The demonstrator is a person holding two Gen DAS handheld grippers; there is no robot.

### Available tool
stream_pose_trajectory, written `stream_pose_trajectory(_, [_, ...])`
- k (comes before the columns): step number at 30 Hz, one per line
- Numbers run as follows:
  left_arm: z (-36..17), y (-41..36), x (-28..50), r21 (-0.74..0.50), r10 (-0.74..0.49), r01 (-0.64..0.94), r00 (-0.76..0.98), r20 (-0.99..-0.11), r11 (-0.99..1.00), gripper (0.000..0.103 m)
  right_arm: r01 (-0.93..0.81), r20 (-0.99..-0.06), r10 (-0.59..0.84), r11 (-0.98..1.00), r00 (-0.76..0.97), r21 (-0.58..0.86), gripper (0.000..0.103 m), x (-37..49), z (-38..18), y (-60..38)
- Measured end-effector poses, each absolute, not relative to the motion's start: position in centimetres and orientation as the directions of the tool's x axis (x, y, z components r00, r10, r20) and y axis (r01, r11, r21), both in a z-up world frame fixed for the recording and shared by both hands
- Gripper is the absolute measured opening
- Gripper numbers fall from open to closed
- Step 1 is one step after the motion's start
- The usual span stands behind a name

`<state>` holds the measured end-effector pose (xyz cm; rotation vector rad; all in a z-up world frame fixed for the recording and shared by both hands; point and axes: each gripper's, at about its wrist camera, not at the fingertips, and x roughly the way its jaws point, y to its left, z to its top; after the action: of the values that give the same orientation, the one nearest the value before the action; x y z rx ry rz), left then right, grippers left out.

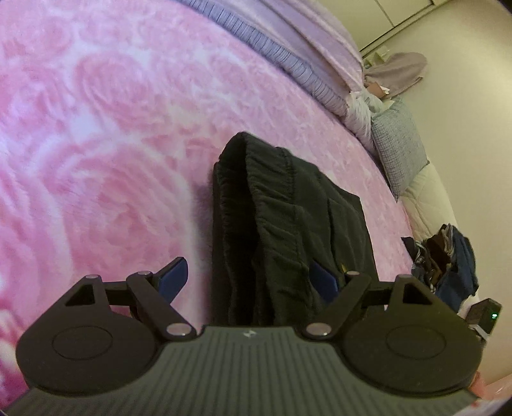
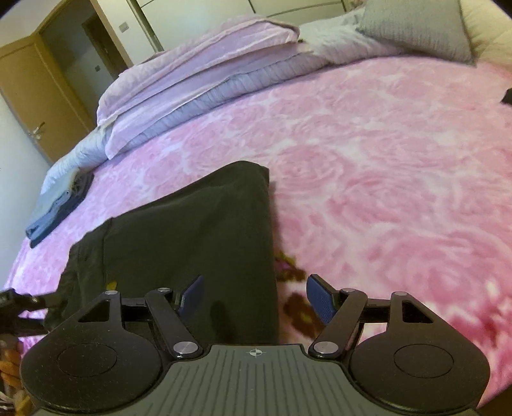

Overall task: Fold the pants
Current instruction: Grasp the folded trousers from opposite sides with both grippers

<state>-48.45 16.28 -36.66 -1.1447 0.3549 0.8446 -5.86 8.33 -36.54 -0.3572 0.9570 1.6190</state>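
Black pants (image 1: 288,224) lie folded in a thick bundle on the pink rose-patterned bedspread (image 1: 96,144), with the gathered waistband facing the left wrist view. My left gripper (image 1: 249,280) hovers over the near end of the bundle, jaws wide. Its left blue pad (image 1: 174,278) is over the bedspread and its right pad (image 1: 324,281) is over the cloth, and neither presses on anything. In the right wrist view the pants (image 2: 192,230) show a smooth folded side. My right gripper (image 2: 256,296) is open above their right edge and holds nothing.
Folded lilac and purple bedding (image 2: 198,73) lies along the far side of the bed. Beside it is a grey pillow (image 2: 416,28). A stack of folded blue clothes (image 2: 54,208) sits at the bed's left edge. A heap of dark clothes (image 1: 448,262) lies off the bed. A wooden door (image 2: 32,96) stands beyond.
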Motion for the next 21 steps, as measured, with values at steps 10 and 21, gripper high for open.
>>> stream_pose_trajectory(10, [-38.6, 19.1, -46.6, -0.676, 0.319, -0.717, 0.689, -0.651, 0.168, 0.08, -0.81, -0.668, 0.556, -0.015, -0.495, 0.587, 0.068, -2.1, -40.0, 14.3])
stream_pose_trajectory(21, [-39.5, 21.6, -44.6, -0.713, 0.271, -0.679, 0.729, -0.628, 0.174, 0.08, -0.578, -0.5, 0.462, -0.034, -0.732, 0.815, 0.039, 0.3, -43.4, 17.1])
